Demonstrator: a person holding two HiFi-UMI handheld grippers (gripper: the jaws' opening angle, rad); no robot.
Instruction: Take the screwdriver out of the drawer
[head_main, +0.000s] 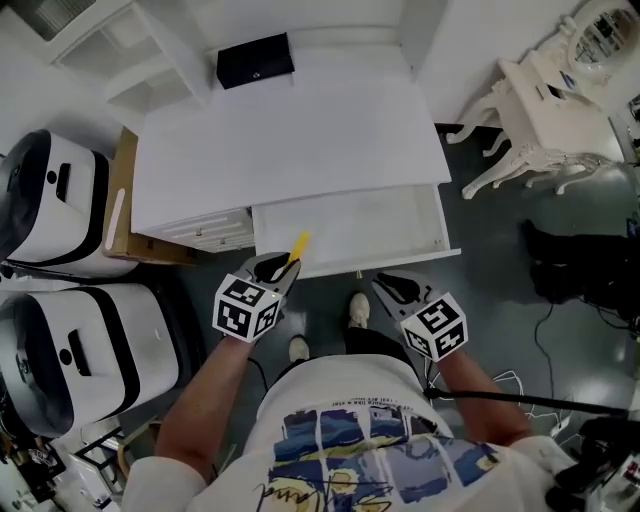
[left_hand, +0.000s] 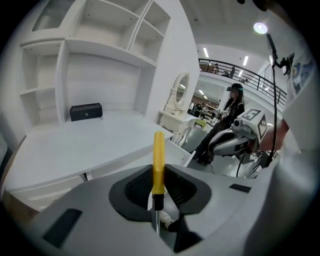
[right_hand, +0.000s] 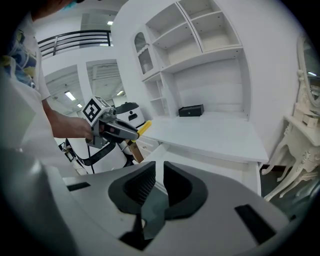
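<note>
A yellow-handled screwdriver (head_main: 299, 246) sticks up from my left gripper (head_main: 283, 263), which is shut on it just in front of the open white drawer (head_main: 438, 238). In the left gripper view the screwdriver (left_hand: 158, 160) stands upright between the pads, its metal shaft pointing back toward the camera. Further right, my right gripper (head_main: 390, 287) hangs before the drawer front; only a narrow gap separates its jaws, and nothing is in it. The right gripper view shows the left gripper (right_hand: 112, 127) holding the yellow handle (right_hand: 141, 128) beside the desk.
The white desk top (head_main: 290, 140) carries a black box (head_main: 255, 60) at the back, under shelves. Two white machines (head_main: 60, 195) stand at the left beside a brown board (head_main: 125, 200). A white ornate table (head_main: 540, 120) stands at the right. My feet (head_main: 358, 310) are below the drawer.
</note>
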